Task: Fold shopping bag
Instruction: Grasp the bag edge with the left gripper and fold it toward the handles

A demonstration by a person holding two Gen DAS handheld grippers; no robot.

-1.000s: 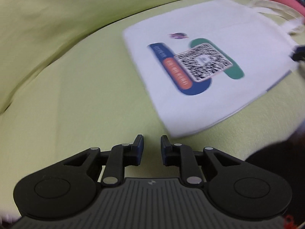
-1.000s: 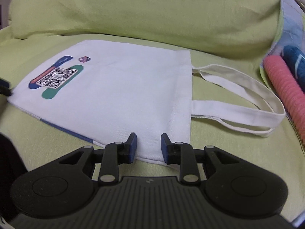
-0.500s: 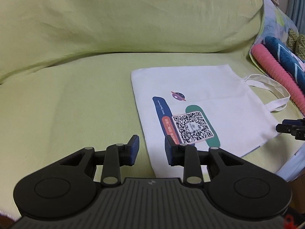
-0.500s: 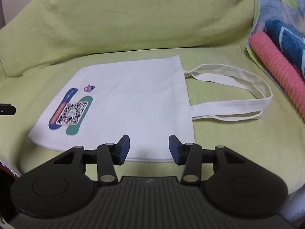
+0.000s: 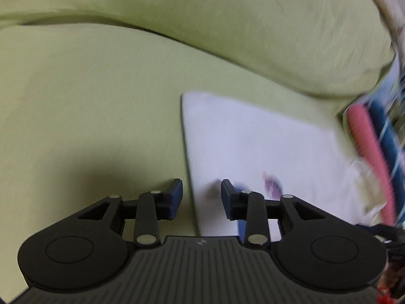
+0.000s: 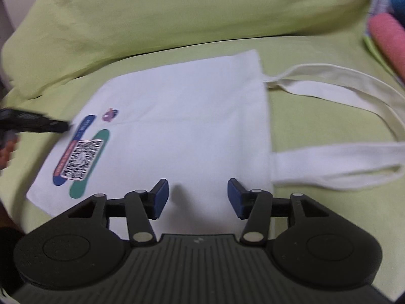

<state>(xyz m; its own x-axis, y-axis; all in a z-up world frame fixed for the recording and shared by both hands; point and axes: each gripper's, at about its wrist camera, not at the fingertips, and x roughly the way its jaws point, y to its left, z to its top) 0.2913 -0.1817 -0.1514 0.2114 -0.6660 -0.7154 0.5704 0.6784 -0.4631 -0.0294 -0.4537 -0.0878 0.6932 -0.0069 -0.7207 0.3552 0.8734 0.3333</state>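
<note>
A white cloth shopping bag (image 6: 187,116) lies flat on a lime-green sofa seat, with a printed QR-code logo (image 6: 79,155) near its bottom end and two cream handles (image 6: 336,149) stretched out to the right. My right gripper (image 6: 197,196) is open, low over the bag's near edge. My left gripper (image 5: 201,197) is open and straddles the bag's bottom edge (image 5: 192,177); it also shows as a dark shape in the right wrist view (image 6: 35,124) beside the logo. The left wrist view is blurred.
The green backrest cushion (image 6: 177,12) rises behind the bag. A pink rolled towel (image 5: 369,162) and a blue one (image 5: 387,136) lie at the sofa's right end, past the handles. Bare green seat (image 5: 88,101) lies left of the bag.
Both grippers have opened wider and moved in lower over the bag. The left one has swung to the bag's bottom edge by the logo.
</note>
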